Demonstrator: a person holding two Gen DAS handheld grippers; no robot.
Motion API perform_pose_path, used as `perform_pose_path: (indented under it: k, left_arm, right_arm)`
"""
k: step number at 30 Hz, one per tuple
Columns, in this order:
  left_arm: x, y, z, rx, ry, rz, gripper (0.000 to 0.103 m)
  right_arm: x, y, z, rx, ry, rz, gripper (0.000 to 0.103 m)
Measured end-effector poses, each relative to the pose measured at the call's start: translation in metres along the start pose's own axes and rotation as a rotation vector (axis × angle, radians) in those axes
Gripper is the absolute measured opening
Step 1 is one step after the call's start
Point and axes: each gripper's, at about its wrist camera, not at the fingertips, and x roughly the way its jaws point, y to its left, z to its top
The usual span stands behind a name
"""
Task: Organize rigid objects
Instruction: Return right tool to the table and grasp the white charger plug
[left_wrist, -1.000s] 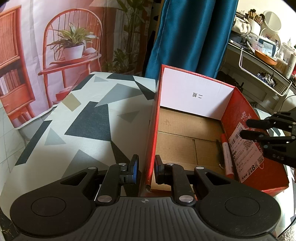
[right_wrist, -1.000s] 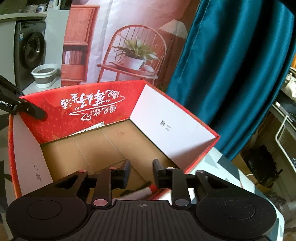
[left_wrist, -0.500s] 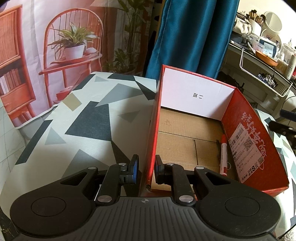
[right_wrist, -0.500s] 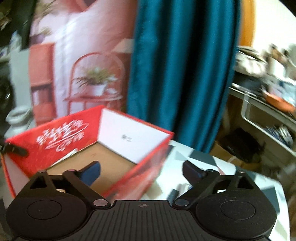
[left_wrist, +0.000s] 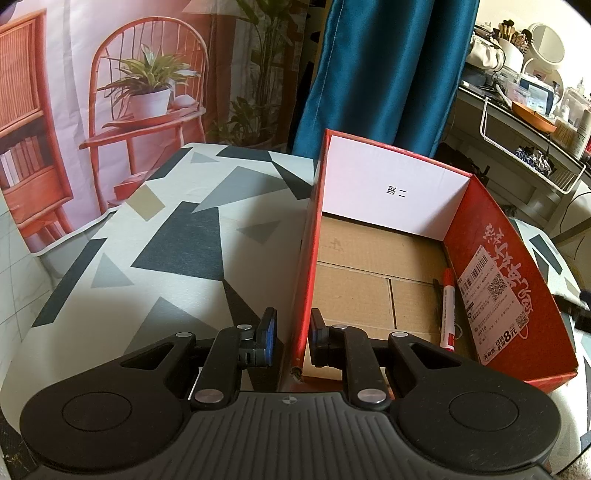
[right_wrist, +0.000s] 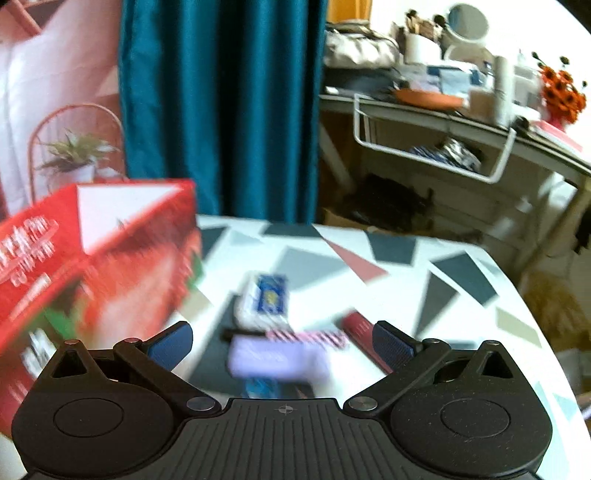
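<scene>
Red box (left_wrist: 509, 295) sits on the table (left_wrist: 147, 258), open top, nearly empty: only one red-and-white marker (left_wrist: 447, 310) inside, lying on the cardboard floor against the right wall, with a thin dark pen-like thing just beside it (can't tell what it is).

Left hand-held gripper (left_wrist: 291, 334): closed on the box's near-left wall, one finger outside, one inside. Looks like it's there to steady the box.

Right hand-held gripper (right_wrist: 282, 339): wide open, nothing between its fingers. It hangs over a loose pile on the table to the right of the box (right_wrist: 92, 258). That view is motion-blurred, so IDs are rough:
- white and blue packet (right_wrist: 264, 299), furthest back
- pink striped piece (right_wrist: 306, 338), maybe a comb
- dark red stick (right_wrist: 365, 339) on the right
- pale purple flat thing (right_wrist: 277, 360), nearest the gripper
- thin black stick (right_wrist: 243, 334) poking out to the left
- something blue under the purple one, mostly hidden

All of them lie close together, some overlapping; none touch the box as far as I can see.

Progress, my read: early. One item boxed, five or six to go. Next pick is probably the purple piece or the red stick, since they sit between the open fingers. Overlap in the pile could drag a neighbour along on the lift.
</scene>
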Motion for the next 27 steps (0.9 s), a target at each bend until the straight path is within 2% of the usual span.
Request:
perform_pose_path:
  k: [8, 12, 16, 17, 19, 24, 27]
  left_arm:
    - [0.000, 0.001, 0.000, -0.004, -0.001, -0.001, 0.019]
    - [0.000, 0.001, 0.000, -0.001, -0.001, 0.001, 0.019]
    - [-0.001, 0.001, 0.000, -0.002, -0.001, 0.002, 0.021]
    - [-0.001, 0.001, 0.000, -0.002, -0.001, 0.001, 0.021]
    - [-0.001, 0.001, 0.000, -0.001, -0.001, 0.002, 0.021]
    - [-0.001, 0.001, 0.000, -0.003, -0.001, 0.001, 0.021]
    - [-0.001, 0.002, 0.000, -0.003, -0.001, 0.002, 0.021]
  right_arm:
    - [0.004, -0.020, -0.044, -0.045, 0.109, -0.084, 0.102]
    - [0.009, -0.026, -0.046, -0.050, 0.134, -0.074, 0.102]
    - [0.017, -0.028, -0.046, -0.124, 0.169, -0.057, 0.101]
    - [0.019, -0.029, -0.047, -0.150, 0.179, -0.058, 0.099]
    - [0.023, -0.034, -0.048, -0.165, 0.201, -0.054, 0.089]
    - [0.028, -0.045, -0.047, -0.116, 0.236, -0.016, 0.085]
    - [0.029, -0.047, -0.047, -0.094, 0.240, 0.006, 0.076]
